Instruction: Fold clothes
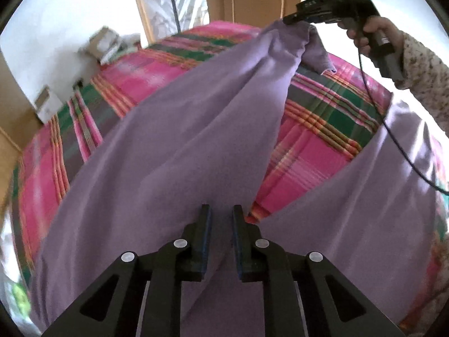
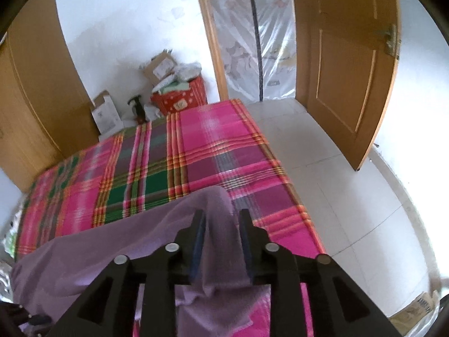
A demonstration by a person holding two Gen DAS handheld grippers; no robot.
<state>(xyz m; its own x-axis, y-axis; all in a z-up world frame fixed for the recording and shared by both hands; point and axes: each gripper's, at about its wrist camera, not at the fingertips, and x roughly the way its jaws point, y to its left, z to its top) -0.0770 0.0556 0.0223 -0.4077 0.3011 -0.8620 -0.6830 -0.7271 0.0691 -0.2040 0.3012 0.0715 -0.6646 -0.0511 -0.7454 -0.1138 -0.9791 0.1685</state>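
Observation:
A lilac garment hangs stretched above a bed with a pink and green plaid cover. In the left wrist view my left gripper is shut on a fold of the lilac cloth at the bottom centre. The right gripper, held by a hand at the upper right, pinches the garment's far end and lifts it. In the right wrist view my right gripper has a bunched strip of the garment squeezed between its fingers, and the rest of the cloth trails down to the left.
The plaid bed fills the middle. Cardboard boxes and a red box stand against the white wall behind it. A wooden door stands open at right over a white tiled floor. A black cable hangs from the right gripper.

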